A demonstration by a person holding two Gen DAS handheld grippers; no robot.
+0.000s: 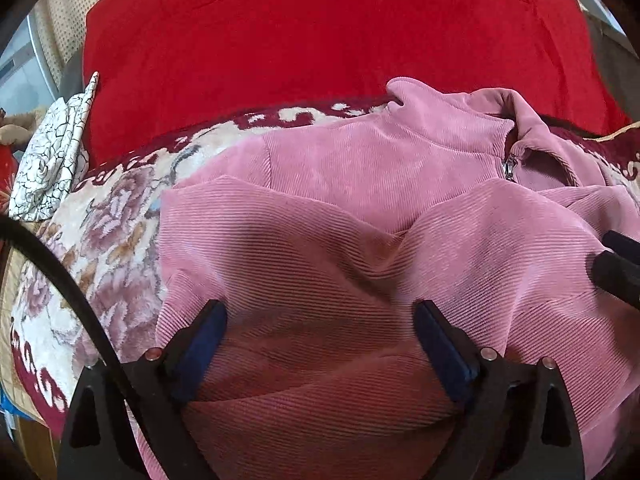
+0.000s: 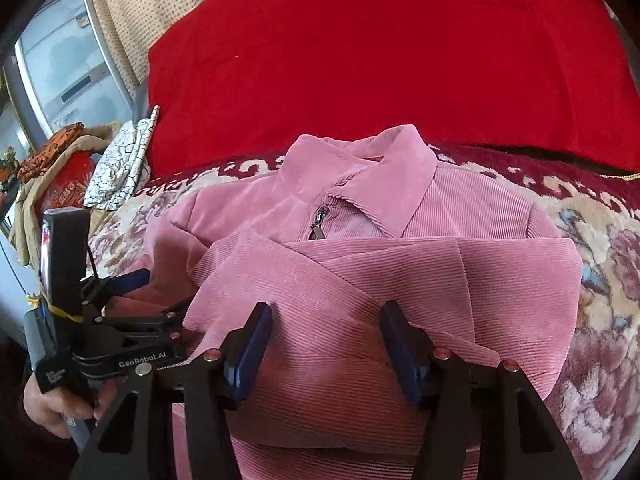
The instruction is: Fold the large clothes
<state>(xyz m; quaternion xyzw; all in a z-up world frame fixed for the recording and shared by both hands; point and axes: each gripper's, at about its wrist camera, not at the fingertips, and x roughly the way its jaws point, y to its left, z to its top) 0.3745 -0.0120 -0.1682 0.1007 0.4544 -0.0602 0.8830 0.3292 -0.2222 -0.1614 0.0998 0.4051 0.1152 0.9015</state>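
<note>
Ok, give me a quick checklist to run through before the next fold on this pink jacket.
1. Left claw open, nothing pinched: ok.
2. Right claw open over the cloth, no fabric between the pads: ok.
3. Both sleeves of the pink jacket folded across the front: ok.
4. Collar lying flat: not ok, rumpled.
5. Zipper pull clear of the claws: ok.
6. Bottom hem lying straight: cannot tell, hidden under the claws.

A pink jacket [image 2: 360, 264] lies folded on a floral blanket [image 2: 592, 280], collar toward a red quilt [image 2: 380, 60]. The right gripper [image 2: 326, 340] hovers over it, fingers [image 2: 252, 352] apart, nothing between. The left gripper [image 2: 132, 296] sits at the jacket's left edge.
</note>
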